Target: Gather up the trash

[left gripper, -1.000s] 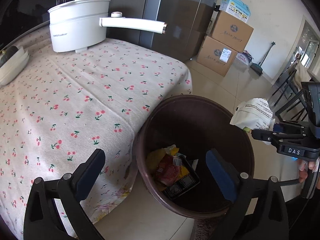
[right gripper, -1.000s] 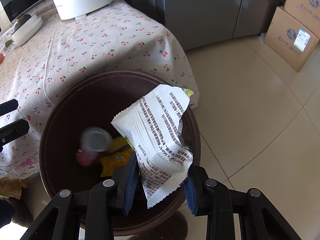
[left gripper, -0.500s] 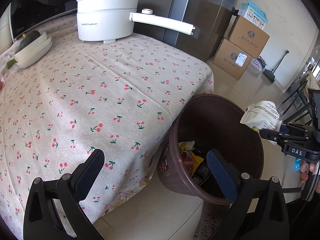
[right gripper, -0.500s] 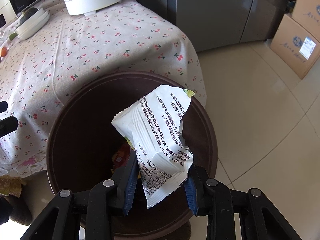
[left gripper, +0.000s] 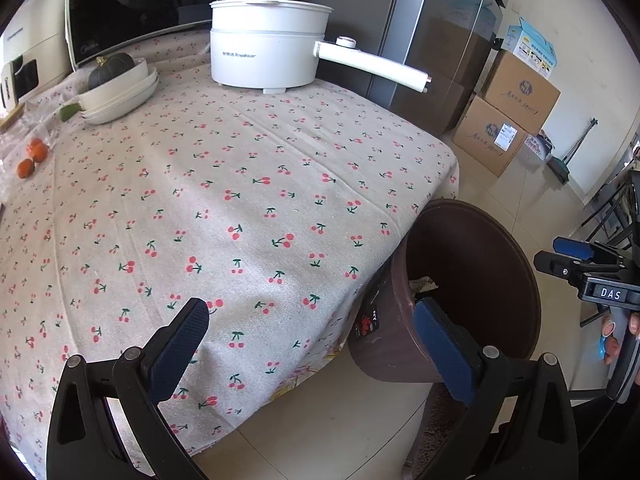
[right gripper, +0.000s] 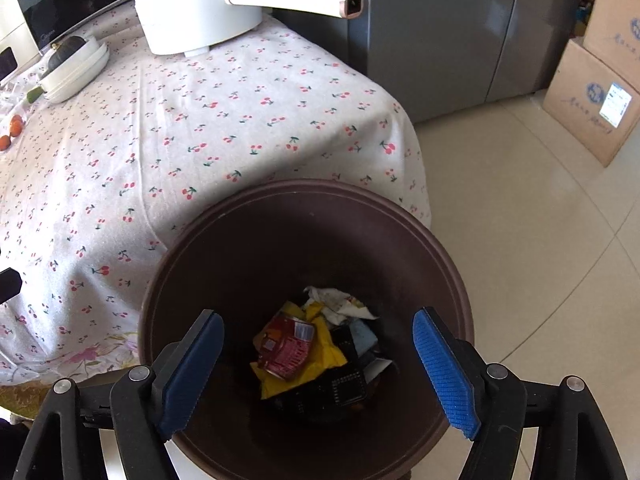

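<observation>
A round brown trash bin stands on the floor beside the table; it also shows in the left wrist view. Inside lie a red can, yellow wrappers, dark packets and the white snack bag. My right gripper is open and empty just above the bin's mouth; it shows at the right edge of the left wrist view. My left gripper is open and empty over the table's near corner, left of the bin.
The table has a cherry-print cloth. On it stand a white electric pot with a long handle, stacked white bowls and small oranges. Cardboard boxes and a grey fridge stand behind.
My right gripper opened and the white snack bag dropped into the bin. My left gripper moved left and back, from over the bin to over the table corner.
</observation>
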A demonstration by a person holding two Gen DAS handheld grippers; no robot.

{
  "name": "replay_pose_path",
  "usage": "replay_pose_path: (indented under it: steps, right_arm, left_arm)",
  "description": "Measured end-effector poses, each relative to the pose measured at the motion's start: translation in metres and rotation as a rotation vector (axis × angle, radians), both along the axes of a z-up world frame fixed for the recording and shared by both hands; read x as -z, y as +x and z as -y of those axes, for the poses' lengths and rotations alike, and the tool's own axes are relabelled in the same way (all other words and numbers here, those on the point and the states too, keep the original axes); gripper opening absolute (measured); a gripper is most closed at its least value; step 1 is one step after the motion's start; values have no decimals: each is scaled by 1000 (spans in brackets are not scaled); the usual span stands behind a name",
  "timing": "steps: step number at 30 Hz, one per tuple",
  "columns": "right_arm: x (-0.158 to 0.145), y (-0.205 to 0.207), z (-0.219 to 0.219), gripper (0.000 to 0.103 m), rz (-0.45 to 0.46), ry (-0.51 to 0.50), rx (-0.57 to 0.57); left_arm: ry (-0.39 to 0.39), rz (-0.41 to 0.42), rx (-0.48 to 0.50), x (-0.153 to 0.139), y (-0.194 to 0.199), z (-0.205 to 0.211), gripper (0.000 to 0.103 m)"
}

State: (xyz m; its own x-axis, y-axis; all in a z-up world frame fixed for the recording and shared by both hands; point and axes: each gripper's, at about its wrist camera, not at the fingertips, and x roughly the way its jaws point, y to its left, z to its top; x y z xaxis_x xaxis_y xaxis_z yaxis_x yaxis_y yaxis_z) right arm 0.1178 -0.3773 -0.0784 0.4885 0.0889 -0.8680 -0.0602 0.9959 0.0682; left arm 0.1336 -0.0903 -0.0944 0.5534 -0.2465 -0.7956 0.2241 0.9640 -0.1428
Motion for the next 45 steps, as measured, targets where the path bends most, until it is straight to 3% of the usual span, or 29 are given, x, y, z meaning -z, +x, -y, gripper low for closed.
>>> replay_pose_path:
  steps: [12,15,18,26,38,45]
  right_arm:
    - [-32,-19,-47,86,86,18,-36]
    - [-43,-31,-60,88,135,25,-51]
    - [-54,-43,-73,102,188,29,-57]
    - [-73,-79,-100,103,329,-15,-53]
    - [-83,-104,-116,103,442,-53,-32]
    - [-85,-108,-115,103,470,-40,-26]
  left_arm:
    - [30,89,-118,-33,-41,-39,103]
    - [43,109,-154,-40,-55,-47,103]
    - [64,130,-200,-47,-71,-53,103]
    - [95,144,-316,-57,-108,-69,103]
    - [117,310,-332,-87,-144,-62,103]
    - [123,349,-324,-93,-148,-56,103]
